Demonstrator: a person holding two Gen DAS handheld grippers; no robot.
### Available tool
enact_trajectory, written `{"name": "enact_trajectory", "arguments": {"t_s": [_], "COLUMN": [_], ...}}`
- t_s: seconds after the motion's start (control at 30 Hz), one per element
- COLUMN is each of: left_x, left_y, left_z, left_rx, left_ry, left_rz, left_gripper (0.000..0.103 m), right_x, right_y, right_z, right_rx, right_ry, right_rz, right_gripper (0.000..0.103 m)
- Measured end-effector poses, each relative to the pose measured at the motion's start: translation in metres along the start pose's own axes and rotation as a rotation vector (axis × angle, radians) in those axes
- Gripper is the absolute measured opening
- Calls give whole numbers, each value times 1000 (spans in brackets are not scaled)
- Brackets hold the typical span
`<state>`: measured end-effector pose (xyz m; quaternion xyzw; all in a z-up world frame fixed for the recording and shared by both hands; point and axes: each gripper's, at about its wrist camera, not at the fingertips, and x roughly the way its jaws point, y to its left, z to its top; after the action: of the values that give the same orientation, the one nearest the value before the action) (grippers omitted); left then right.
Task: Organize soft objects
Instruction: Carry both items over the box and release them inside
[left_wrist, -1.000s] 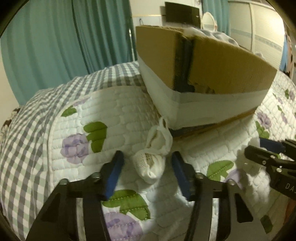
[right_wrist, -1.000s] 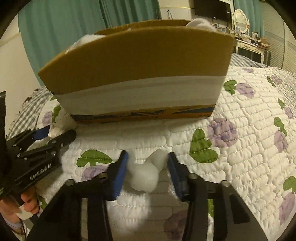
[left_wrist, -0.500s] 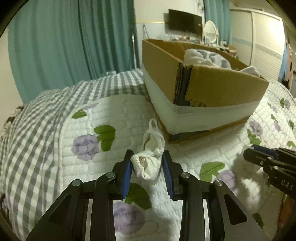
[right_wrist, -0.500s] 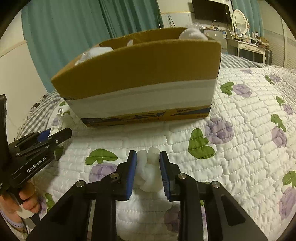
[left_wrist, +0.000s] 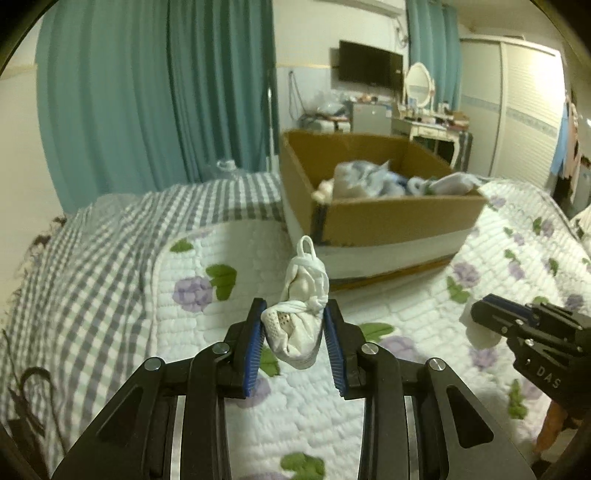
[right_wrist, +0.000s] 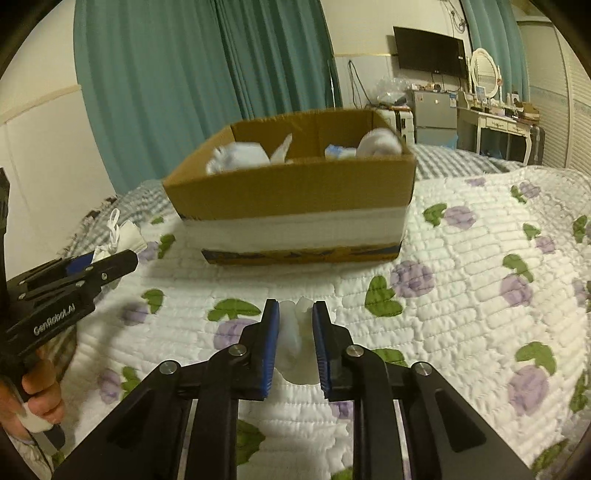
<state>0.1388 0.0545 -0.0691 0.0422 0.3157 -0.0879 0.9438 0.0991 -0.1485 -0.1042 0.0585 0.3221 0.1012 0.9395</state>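
Observation:
My left gripper (left_wrist: 295, 314) is shut on a knotted white sock bundle (left_wrist: 300, 317) and holds it above the quilt; it also shows at the left of the right wrist view (right_wrist: 107, 258). My right gripper (right_wrist: 294, 310) is shut on a soft white bundle (right_wrist: 295, 339), lifted off the bed; it shows at the right of the left wrist view (left_wrist: 491, 306). An open cardboard box (right_wrist: 295, 192) stands on the bed ahead of both grippers, with several white and pale blue soft items (left_wrist: 369, 177) inside.
The bed carries a white quilt with purple flowers (right_wrist: 480, 295) and a grey checked cover (left_wrist: 92, 258) on the left. Teal curtains (left_wrist: 147, 92), a wall TV (right_wrist: 428, 51) and a dressing table (right_wrist: 498, 114) stand behind the bed.
Both grippers closed on their white bundles and rose up from the quilt. The view climbed, so the inside of the box now shows.

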Motion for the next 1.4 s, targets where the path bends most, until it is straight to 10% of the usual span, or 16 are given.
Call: {"name": "enact_trajectory", "arguments": {"t_s": [0.6,0.83,1.23,1.33,1.4], "left_x": [-91,-28,96,103,106], "left_y": [-47,-43,-60,-60,-57], "left_z": [89,139,151,152,151], "left_rx": [4,-5,52,40,15], "left_ry": [-146,-123,-35,-47,-36], "left_rz": [-39,22,40,24,3], "left_gripper": [30,30,31,37,73], "right_x": [-98,-29,106,111,105], "right_y": [7,-5,-34,-41,-48], "right_z": [156,228,233,236,236], "right_rx": [-75,-40,-11,-17,0], "right_ry": [-212,-174,-52,-67,-74], "right_rz": [122,184,227,201,185], "right_gripper": [18,18,23,28,48]}}
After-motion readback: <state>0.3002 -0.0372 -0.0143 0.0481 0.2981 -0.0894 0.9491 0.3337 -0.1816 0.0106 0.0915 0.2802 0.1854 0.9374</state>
